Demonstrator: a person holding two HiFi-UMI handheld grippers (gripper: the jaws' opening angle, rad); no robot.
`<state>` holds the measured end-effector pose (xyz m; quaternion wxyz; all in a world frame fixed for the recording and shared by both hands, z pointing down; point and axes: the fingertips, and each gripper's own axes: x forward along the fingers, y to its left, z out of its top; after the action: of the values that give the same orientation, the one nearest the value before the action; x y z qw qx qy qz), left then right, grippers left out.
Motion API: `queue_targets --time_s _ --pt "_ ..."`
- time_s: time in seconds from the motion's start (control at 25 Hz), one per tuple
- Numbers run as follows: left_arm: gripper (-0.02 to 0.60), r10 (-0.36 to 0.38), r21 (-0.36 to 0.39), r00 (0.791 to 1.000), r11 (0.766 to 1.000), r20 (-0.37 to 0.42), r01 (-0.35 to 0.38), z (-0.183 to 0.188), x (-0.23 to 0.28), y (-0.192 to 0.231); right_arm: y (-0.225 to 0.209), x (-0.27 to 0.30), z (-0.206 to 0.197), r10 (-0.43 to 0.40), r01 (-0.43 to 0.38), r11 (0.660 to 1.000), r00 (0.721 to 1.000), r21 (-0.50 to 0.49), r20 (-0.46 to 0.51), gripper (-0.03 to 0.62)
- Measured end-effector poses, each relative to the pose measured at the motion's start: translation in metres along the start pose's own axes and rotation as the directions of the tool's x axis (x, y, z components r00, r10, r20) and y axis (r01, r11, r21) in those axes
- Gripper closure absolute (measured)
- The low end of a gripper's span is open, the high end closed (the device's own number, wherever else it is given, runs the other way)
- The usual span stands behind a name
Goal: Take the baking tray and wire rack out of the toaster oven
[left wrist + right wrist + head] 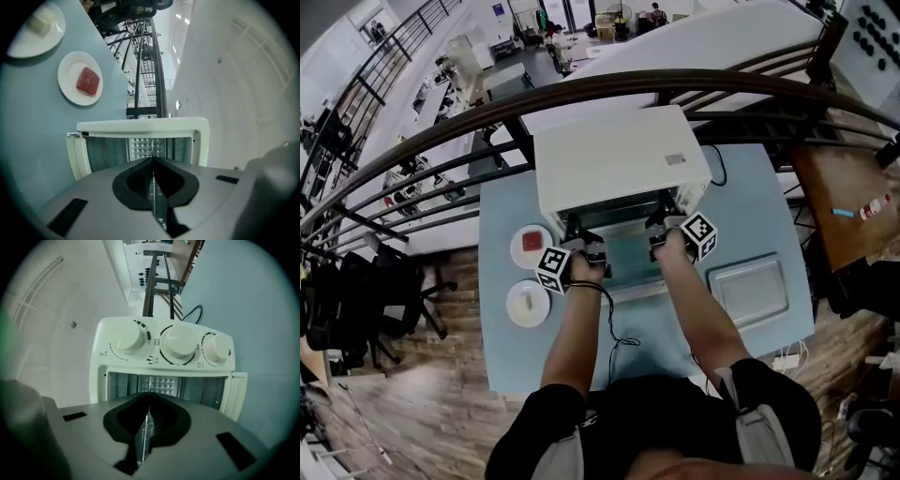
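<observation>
Metal wire rack (154, 202) — pinched between left fingers (133, 185), right fingers (124, 423).

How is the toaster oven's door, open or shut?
Open. The door lies folded down in front of the toaster oven, and both gripper views look straight into its inside.
</observation>
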<state>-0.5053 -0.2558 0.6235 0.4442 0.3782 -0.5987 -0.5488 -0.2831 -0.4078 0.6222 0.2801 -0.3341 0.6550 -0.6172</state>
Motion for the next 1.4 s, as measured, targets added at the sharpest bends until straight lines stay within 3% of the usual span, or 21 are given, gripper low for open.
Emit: queue_targets --time_s 0.52,0.76,1.2,1.4 --pt "0.565 0.01 0.007 1.0 1.0 -0.006 -0.01 -0.015 -0.075 0.013 -0.008 -0.074 -0.012 -0.017 0.016 1.0 0.998 -0.018 -0.058 0.585" --pt "0.565 -0.02 0.053 0.999 0.998 -0.039 0.022 -0.026 -0.11 0.013 -0.008 -0.111 -0.015 0.012 -0.014 1.0 0.996 -0.021 -0.09 0.585" --pt "0.565 -0.048 0.069 0.998 0.996 -0.043 0.051 -0.041 -0.171 0.007 -0.002 -0.171 -0.022 0.038 -0.036 0.999 0.99 0.016 -0.137 0.583" --pt "0.565 -0.058 0.091 0.997 0.994 -0.053 0.063 -0.031 -0.194 0.002 0.002 -0.186 -0.039 0.052 -0.05 0.999 0.986 0.017 -0.157 0.585"
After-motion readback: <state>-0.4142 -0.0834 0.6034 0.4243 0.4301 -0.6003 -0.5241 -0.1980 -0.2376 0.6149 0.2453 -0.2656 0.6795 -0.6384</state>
